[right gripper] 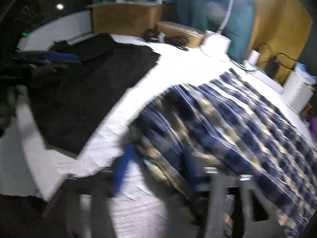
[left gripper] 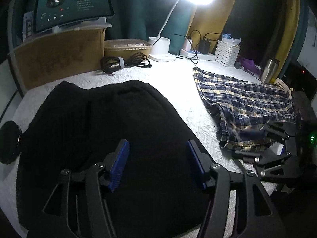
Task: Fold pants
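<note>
Blue and yellow plaid pants (left gripper: 245,107) lie spread on the white tablecloth at the right; the right wrist view shows them large and blurred (right gripper: 227,127). My right gripper (right gripper: 156,166) is open at their near hem, the fabric edge between its blue fingers (right gripper: 123,168); it also shows in the left wrist view (left gripper: 247,144). My left gripper (left gripper: 157,162) is open and empty, hovering over a black garment (left gripper: 103,123) that lies flat at the left (right gripper: 85,91).
At the back stand a cardboard box (left gripper: 59,57) with a tablet (left gripper: 73,6) on it, a lidded container (left gripper: 126,47), a coiled cable (left gripper: 122,62), a lit desk lamp (left gripper: 160,47), a power strip (left gripper: 198,54), a white basket (left gripper: 226,53) and a steel tumbler (left gripper: 268,70).
</note>
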`<state>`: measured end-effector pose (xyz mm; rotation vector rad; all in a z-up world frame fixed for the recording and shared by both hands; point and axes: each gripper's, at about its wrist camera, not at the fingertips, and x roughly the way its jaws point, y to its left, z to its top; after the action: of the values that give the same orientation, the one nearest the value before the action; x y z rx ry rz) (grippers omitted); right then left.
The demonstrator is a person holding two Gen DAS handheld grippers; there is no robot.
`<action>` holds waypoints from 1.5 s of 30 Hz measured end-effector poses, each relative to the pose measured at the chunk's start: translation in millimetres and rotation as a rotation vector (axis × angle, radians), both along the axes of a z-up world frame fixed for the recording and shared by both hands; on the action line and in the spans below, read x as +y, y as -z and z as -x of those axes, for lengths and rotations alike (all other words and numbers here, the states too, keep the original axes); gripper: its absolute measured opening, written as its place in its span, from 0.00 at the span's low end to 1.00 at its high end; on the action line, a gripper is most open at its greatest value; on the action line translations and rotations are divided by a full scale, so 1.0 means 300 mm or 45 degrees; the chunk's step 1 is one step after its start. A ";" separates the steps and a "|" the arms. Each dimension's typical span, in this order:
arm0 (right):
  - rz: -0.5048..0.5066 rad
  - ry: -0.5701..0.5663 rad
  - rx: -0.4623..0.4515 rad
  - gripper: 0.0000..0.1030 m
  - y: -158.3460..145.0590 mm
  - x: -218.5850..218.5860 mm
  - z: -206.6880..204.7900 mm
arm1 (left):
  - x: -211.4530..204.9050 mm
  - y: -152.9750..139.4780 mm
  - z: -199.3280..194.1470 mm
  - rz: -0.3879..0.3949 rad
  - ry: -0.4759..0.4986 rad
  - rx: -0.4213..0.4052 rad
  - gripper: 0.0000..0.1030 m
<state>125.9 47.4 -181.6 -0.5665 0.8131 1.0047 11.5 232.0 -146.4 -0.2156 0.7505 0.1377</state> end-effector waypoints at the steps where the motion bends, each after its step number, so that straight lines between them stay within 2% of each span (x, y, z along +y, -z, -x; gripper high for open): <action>1: 0.004 -0.001 0.001 0.10 -0.005 0.000 -0.004 | 0.000 0.005 -0.005 0.005 0.008 0.002 0.58; 3: -0.024 0.010 0.038 0.06 -0.026 -0.016 -0.021 | -0.007 0.010 -0.016 0.010 0.025 0.004 0.58; 11: -0.230 0.144 0.158 0.04 -0.151 -0.118 -0.148 | -0.072 0.013 -0.086 0.022 0.128 0.013 0.59; 20: -0.333 0.266 0.171 0.04 -0.218 -0.238 -0.289 | -0.206 0.044 -0.203 0.087 0.301 0.045 0.59; 26: -0.392 0.273 0.166 0.04 -0.253 -0.272 -0.320 | -0.290 0.095 -0.317 0.068 0.339 0.120 0.58; 27: -0.399 0.276 0.167 0.04 -0.256 -0.277 -0.325 | -0.294 0.090 -0.319 0.071 0.344 0.109 0.51; 28: -0.409 0.277 0.169 0.04 -0.260 -0.283 -0.329 | -0.302 0.082 -0.324 0.077 0.365 0.095 0.38; 29: -0.419 0.279 0.170 0.04 -0.264 -0.290 -0.333 | -0.313 0.076 -0.328 0.073 0.390 0.103 0.08; 30: -0.430 0.280 0.173 0.04 -0.268 -0.296 -0.336 | -0.321 0.072 -0.330 0.063 0.401 0.120 0.03; 34: -0.477 0.266 0.170 0.04 -0.301 -0.317 -0.334 | -0.342 0.015 -0.279 0.051 0.441 0.109 0.01; 39: -0.521 0.207 0.175 0.04 -0.341 -0.314 -0.306 | -0.318 -0.044 -0.209 0.111 0.423 0.111 0.01; 45: -0.521 0.095 0.241 0.04 -0.338 -0.248 -0.233 | -0.287 0.011 -0.192 0.137 0.350 0.198 0.01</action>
<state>195.8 -26.8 -80.1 -0.0908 0.7602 1.1294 69.1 145.9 -149.7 -0.2035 0.9355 -0.1489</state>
